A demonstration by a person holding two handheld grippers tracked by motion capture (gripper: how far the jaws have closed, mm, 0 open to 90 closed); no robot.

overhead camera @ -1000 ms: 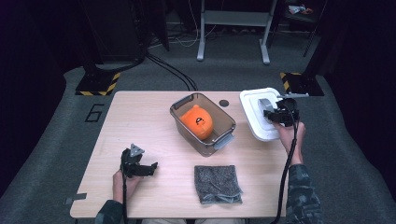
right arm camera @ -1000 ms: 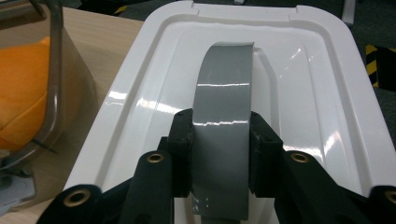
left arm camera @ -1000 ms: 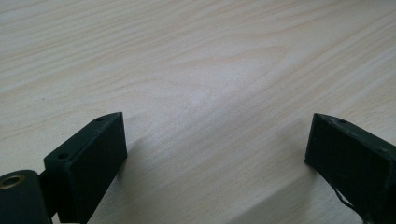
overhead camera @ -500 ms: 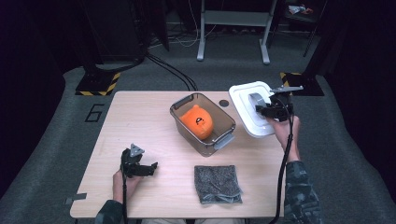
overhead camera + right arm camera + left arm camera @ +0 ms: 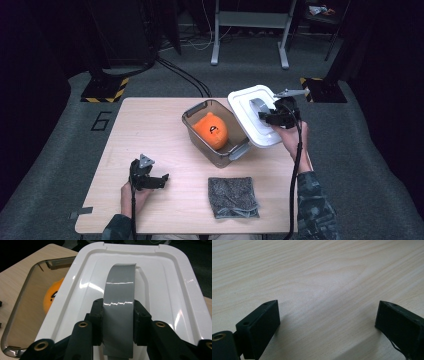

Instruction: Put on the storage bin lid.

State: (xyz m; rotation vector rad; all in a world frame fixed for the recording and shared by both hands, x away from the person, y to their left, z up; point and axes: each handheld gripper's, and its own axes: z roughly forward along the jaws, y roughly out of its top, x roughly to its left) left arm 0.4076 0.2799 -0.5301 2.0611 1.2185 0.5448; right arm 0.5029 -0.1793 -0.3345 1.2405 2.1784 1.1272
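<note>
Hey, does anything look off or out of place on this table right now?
Only the white lid: it is off the clear bin, held tilted beside it by the right gripper clamped on its grey tape handle. Nothing looks spilled or damaged.

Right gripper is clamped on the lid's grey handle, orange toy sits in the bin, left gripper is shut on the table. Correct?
One error: the left gripper is open, jaws wide apart over bare table, as the left gripper view shows. The rest holds: the right gripper clamps the grey handle of the white lid, and the orange toy sits in the bin.
</note>
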